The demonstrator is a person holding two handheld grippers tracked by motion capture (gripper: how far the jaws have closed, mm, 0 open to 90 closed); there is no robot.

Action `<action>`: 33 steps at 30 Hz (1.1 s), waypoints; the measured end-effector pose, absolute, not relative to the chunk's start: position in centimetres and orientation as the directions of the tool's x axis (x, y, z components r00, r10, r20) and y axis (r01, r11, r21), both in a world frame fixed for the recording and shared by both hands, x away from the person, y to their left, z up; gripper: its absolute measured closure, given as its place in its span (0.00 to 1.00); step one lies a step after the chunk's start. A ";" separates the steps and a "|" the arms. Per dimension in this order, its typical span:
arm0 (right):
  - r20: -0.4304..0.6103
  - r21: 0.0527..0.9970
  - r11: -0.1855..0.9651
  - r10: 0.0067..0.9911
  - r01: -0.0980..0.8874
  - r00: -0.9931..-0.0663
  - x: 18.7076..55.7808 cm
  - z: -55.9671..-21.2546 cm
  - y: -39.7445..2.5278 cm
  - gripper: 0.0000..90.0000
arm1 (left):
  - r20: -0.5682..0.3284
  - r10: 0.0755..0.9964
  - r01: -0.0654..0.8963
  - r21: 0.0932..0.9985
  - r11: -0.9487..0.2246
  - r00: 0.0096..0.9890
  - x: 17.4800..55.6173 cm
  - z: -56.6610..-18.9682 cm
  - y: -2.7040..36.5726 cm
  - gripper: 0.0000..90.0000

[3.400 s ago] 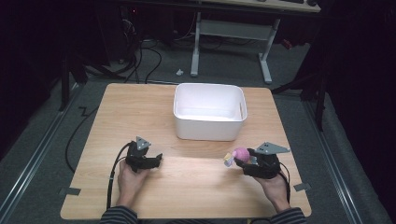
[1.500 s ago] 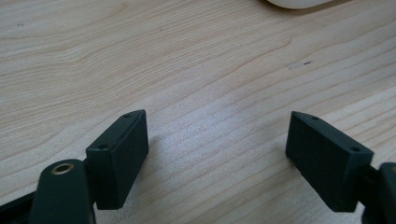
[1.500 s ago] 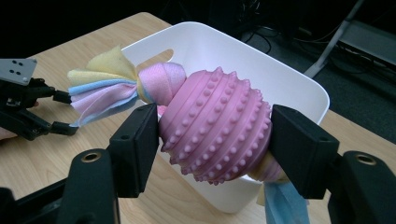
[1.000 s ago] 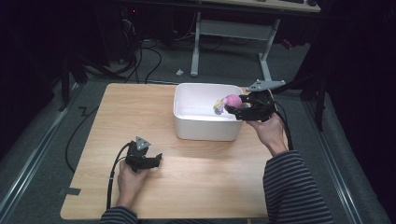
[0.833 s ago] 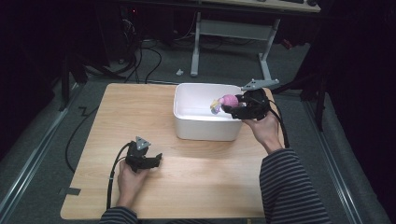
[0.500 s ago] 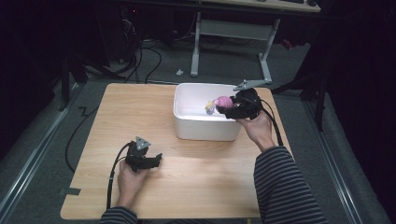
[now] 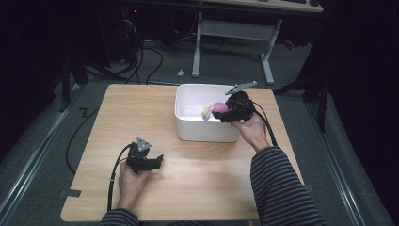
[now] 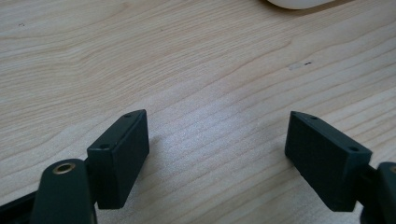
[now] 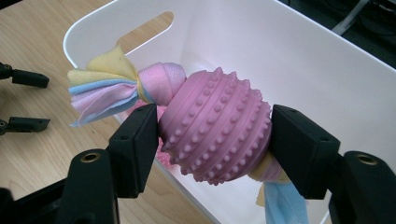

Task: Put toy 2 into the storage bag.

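A pink knobbly ball toy (image 9: 215, 126) with yellow, pink and blue cloth tails (image 9: 100, 88) sits squeezed between the jaws of my right gripper (image 9: 212, 135). In the high view that right gripper (image 7: 225, 112) holds the toy (image 7: 217, 108) over the right inner side of the white bin (image 7: 188, 126). My left gripper (image 7: 151, 162) rests low on the wooden table (image 7: 197, 183) near its front left. In its own view the left gripper (image 8: 217, 140) stands open over bare wood.
The white bin (image 9: 336, 79) has a cut-out handle slot (image 9: 144, 32) in its end wall. A desk frame (image 7: 233, 30) and cables (image 7: 155, 52) lie on the floor beyond the table. Dark floor surrounds the table on all sides.
My right gripper carried the toy from the front right of the table up to the bin, then lowered and shifted slightly left over it. The left gripper has stayed put.
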State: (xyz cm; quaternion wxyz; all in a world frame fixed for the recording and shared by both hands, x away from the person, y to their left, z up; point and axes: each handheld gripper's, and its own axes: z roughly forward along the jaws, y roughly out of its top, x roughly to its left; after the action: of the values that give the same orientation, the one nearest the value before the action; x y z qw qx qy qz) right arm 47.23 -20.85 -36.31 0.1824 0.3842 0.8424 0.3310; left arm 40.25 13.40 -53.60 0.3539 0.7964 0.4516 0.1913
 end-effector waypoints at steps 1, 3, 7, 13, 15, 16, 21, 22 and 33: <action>-0.053 0.698 0.486 0.768 0.527 -0.638 47.2 -36.3 -20.9 0.38 | -0.015 0.855 0.584 0.737 -0.341 0.519 40.3 -53.6 13.4 0.24; -0.055 0.692 0.491 0.767 0.530 -0.639 47.3 -36.4 -20.7 0.38 | -0.016 0.855 0.584 0.737 -0.340 0.518 40.3 -53.6 13.4 0.25; -0.055 0.681 0.494 0.771 0.541 -0.635 47.4 -36.6 -20.4 0.38 | -0.015 0.855 0.584 0.737 -0.340 0.518 40.3 -53.6 13.4 0.25; -0.054 0.667 0.499 0.773 0.553 -0.632 47.5 -36.7 -20.4 0.38 | -0.016 0.855 0.584 0.737 -0.340 0.518 40.3 -53.6 13.4 0.25; -0.049 0.664 0.505 0.766 0.552 -0.641 47.5 -36.8 -20.3 0.37 | -0.016 0.855 0.584 0.737 -0.340 0.518 40.3 -53.6 13.4 0.25; -0.042 0.676 0.495 0.765 0.545 -0.643 47.4 -36.7 -20.3 0.35 | -0.016 0.855 0.584 0.737 -0.340 0.518 40.3 -53.6 13.4 0.25; -0.030 0.699 0.475 0.766 0.534 -0.642 47.1 -36.1 -20.6 0.34 | -0.015 0.856 0.584 0.737 -0.340 0.517 40.3 -53.6 13.4 0.25; -0.031 0.703 0.473 0.766 0.530 -0.642 46.9 -36.0 -20.8 0.34 | -0.015 0.856 0.584 0.738 -0.339 0.517 40.3 -53.6 13.4 0.25; -0.049 0.785 0.405 0.795 0.469 -0.604 44.0 -34.4 -23.9 0.37 | -0.015 0.856 0.584 0.738 -0.340 0.517 40.3 -53.6 13.4 0.25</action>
State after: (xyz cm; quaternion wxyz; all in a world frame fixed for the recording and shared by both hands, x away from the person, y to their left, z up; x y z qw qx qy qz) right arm 43.98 -23.88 -34.39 0.2139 0.3900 0.8102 0.3817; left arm 40.26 13.42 -53.60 0.3543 0.7956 0.4523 0.1920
